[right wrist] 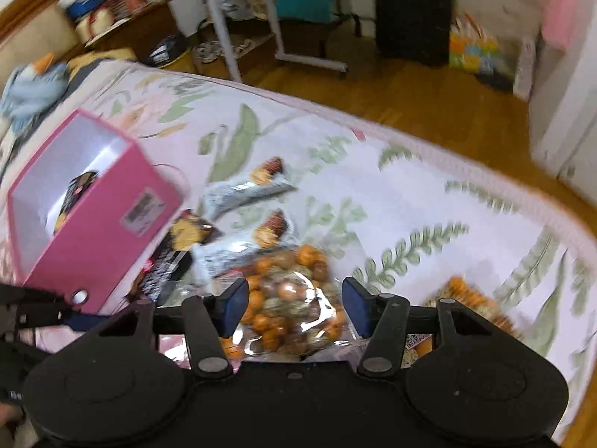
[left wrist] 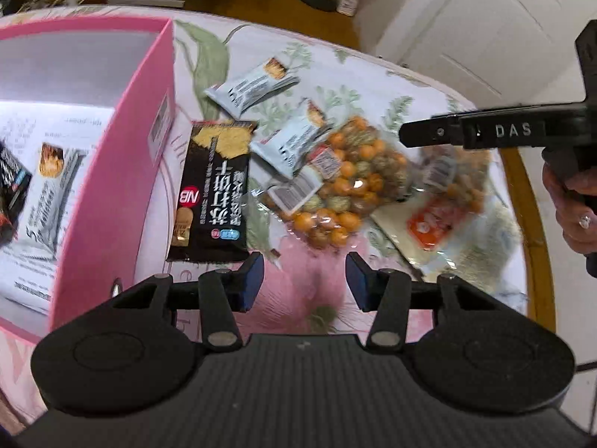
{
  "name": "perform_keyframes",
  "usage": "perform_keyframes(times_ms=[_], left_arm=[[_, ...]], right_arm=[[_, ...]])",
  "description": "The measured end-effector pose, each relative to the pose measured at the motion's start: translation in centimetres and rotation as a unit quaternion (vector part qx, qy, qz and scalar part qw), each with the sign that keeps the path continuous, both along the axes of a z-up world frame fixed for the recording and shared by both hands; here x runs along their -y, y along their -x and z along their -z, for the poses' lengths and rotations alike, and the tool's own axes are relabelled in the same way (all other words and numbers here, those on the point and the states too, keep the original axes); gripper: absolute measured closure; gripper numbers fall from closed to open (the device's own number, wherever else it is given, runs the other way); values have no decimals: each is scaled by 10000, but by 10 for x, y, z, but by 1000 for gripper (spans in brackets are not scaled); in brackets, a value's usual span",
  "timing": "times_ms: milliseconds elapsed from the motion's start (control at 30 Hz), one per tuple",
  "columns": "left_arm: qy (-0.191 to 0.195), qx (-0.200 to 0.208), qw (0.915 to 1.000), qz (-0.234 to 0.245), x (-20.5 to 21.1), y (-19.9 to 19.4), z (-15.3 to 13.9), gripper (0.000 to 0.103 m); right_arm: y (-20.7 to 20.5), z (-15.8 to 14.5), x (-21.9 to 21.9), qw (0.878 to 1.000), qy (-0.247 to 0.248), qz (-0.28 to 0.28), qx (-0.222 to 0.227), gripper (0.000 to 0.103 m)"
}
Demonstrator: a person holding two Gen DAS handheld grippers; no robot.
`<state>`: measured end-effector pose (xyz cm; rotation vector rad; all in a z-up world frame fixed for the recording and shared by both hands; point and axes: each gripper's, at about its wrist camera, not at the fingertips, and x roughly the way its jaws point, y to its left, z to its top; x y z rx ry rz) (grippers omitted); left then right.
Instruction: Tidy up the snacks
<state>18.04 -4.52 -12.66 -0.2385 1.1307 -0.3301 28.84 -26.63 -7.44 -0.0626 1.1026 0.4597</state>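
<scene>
A pink box (left wrist: 112,171) stands at the left with snack packs inside; it also shows in the right wrist view (right wrist: 100,231). Beside it lie a black cracker pack (left wrist: 212,190), two grey bar packs (left wrist: 250,87) (left wrist: 289,142), a clear bag of orange nuts (left wrist: 347,183) and an orange-labelled bag (left wrist: 433,224). My left gripper (left wrist: 304,280) is open and empty, low over the cloth in front of the packs. My right gripper (right wrist: 294,308) is open and empty above the nut bag (right wrist: 294,298); its arm (left wrist: 485,132) shows from the side in the left wrist view.
The snacks lie on a floral cloth (right wrist: 410,201) over a round table with a wooden rim (left wrist: 530,224). Beyond the edge are a wooden floor, a black suitcase (right wrist: 414,11), a white rack (right wrist: 238,18) and a white door (left wrist: 485,18).
</scene>
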Motion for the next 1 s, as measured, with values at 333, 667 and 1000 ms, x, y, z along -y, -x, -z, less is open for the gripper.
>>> perform_keyframes(times_ms=[333,667,1000], left_arm=[[269,-169,9992,-251,-3,6,34,55],[871,62,9946,-564,-9,2,43,55],[1330,-119,9885,-704,-1,-9,59,73]], right_arm=[[-39,36,10,9990,-260,84,-357,42],[-58,62,26,9884,-891,514,-1114,30],[-36,54,8,9933,-574,102,-996,58]])
